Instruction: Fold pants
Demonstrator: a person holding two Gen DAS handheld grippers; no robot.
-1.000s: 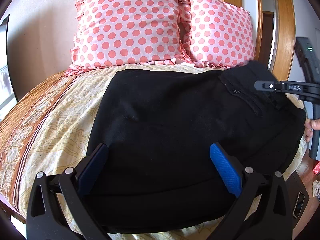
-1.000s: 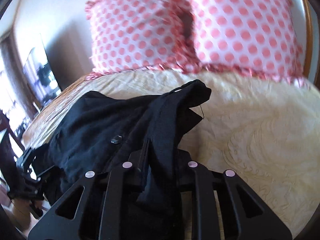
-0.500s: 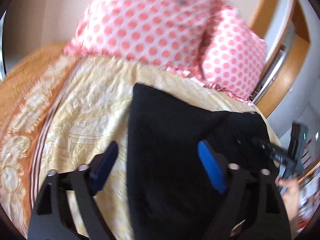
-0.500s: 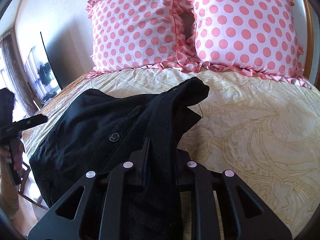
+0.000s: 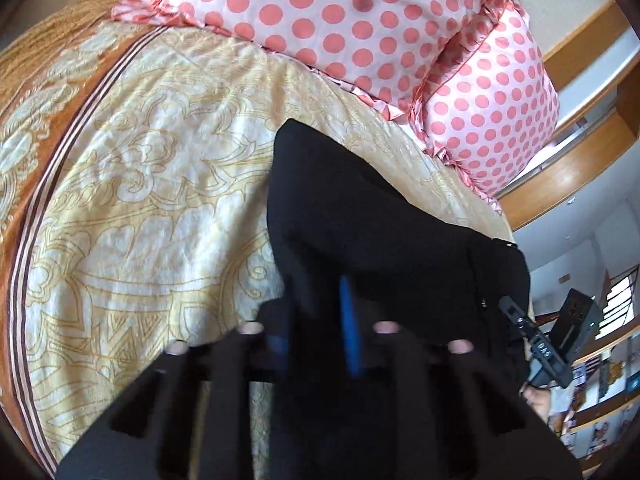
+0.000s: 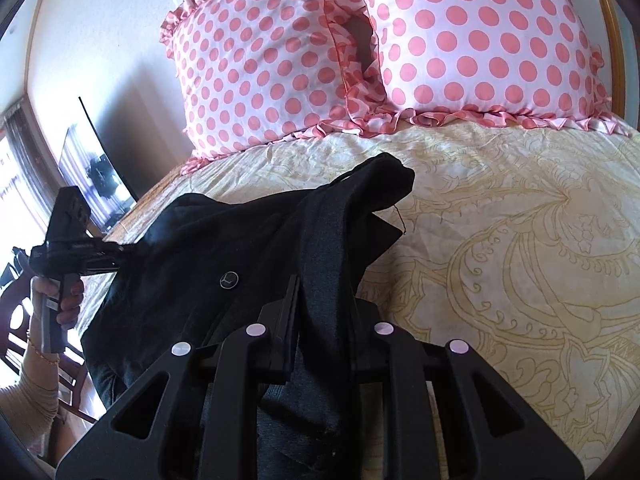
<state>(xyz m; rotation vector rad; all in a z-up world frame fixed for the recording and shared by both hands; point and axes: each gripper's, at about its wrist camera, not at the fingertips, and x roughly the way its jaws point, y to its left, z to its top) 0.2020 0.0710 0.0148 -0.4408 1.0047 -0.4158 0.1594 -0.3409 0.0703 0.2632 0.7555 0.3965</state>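
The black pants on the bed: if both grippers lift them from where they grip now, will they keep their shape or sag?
The black pants will probably sag: the cloth already bunches and creases where the right gripper pinches it. The left gripper, whose jaws have just been closing on an edge, holds only a corner, so the unsupported middle likely droops. The thick fabric seems unlikely to slip out.

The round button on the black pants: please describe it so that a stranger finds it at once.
On the bed, below the two polka-dot pillows, lie the black pants. The button sits mid-cloth, just left of the raised strip that the right gripper pinches. It is the only small shiny disc there.
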